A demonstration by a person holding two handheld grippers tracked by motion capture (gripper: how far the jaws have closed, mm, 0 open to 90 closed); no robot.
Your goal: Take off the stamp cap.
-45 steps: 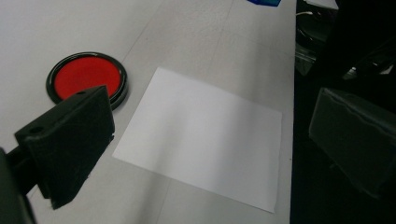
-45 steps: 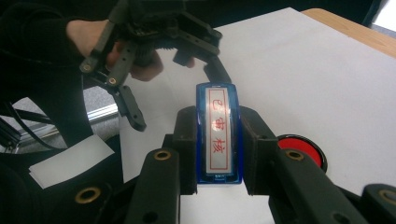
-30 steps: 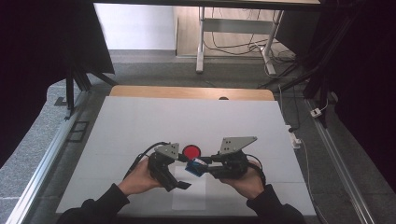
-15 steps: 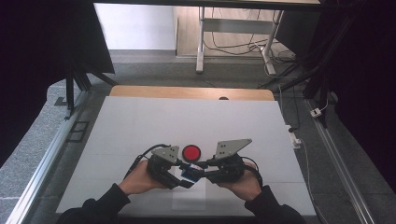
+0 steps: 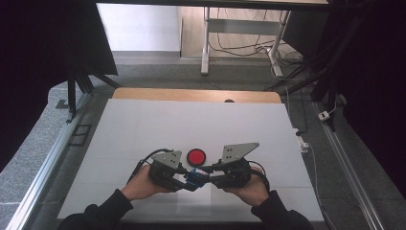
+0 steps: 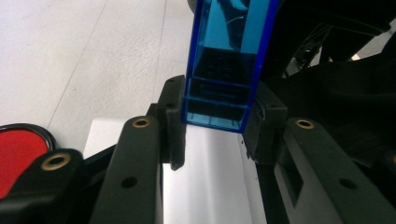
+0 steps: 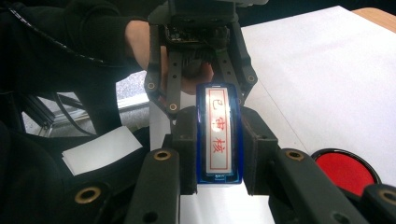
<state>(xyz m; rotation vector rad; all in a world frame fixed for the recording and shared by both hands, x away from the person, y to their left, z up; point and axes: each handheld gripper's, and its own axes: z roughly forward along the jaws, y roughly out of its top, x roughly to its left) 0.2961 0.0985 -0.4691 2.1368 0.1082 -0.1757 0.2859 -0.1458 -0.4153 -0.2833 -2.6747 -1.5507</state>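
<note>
Stamp (image 5: 194, 177), blue clear plastic, was held above table (image 5: 143, 129) between both tools. Right tool (image 7: 219, 144) clamped its body; left tool (image 6: 215, 122) had just closed on its other end. Judged light, rigid, slick-walled, crackable; flat sides best for grip.

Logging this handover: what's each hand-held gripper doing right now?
Left hand-held gripper: jaws just closed onto the blue stamp.
Right hand-held gripper: shut on the blue stamp.

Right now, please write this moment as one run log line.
left gripper: just closed on blue stamp | right gripper: shut on blue stamp | red ink pad: on table, apart
</note>
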